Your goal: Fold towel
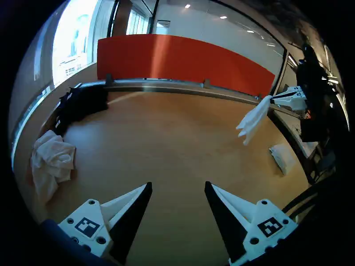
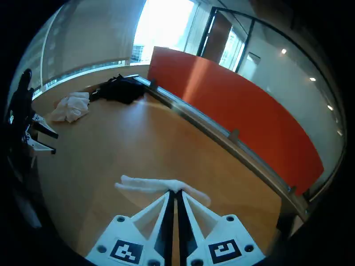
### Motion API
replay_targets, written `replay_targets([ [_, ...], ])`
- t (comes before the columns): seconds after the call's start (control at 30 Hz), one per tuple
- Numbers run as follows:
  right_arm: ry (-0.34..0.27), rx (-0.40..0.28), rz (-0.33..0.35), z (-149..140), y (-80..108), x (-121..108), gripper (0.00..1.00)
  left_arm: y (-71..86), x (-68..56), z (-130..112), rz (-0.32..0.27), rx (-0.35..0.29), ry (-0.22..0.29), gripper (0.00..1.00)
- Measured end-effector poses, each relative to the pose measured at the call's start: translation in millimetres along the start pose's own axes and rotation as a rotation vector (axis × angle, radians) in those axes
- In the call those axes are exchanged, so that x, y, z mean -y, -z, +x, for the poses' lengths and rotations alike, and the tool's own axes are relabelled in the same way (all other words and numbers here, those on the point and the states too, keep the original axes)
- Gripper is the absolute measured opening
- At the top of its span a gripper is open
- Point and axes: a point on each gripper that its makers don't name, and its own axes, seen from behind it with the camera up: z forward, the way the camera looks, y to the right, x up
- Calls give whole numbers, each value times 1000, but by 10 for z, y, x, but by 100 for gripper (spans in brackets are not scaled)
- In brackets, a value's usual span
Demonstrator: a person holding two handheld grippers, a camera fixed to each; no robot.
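A white towel (image 1: 253, 120) hangs in the air at the table's far right, held by my right gripper (image 1: 275, 100). In the right gripper view that gripper (image 2: 174, 193) is shut on the same white towel (image 2: 155, 184), which spreads out just past its fingertips. My left gripper (image 1: 177, 186) is open over the bare wooden table (image 1: 168, 142), nothing between its fingers. From the right gripper view it appears as the left gripper (image 2: 44, 139) at the far left, held by a person's hand.
A crumpled white cloth (image 1: 51, 162) lies at the table's left edge, with a black bundle (image 1: 82, 104) behind it. A folded white towel (image 1: 282, 157) rests near the right edge. An orange divider panel (image 1: 186, 60) runs along the table's back.
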Motion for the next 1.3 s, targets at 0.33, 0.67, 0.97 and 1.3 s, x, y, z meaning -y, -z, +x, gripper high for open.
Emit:
replay_targets([
  [0.33, -48, 54, -40, -472, 198, -441, 4, -31, -45, 17, 17, 7, -7, 87],
  [0.67, -67, 119, -97, -995, 437, -944, 4, -46, -105, 17, 29, 21, -11, 87],
  [0.97, -89, 168, -142, -1415, 640, -1382, 4, -88, -194, 33, 33, 31, -22, 88],
  [1.3, -126, 217, -179, -1826, 824, -1674, 4, -162, -351, 40, 20, 41, -35, 87],
])
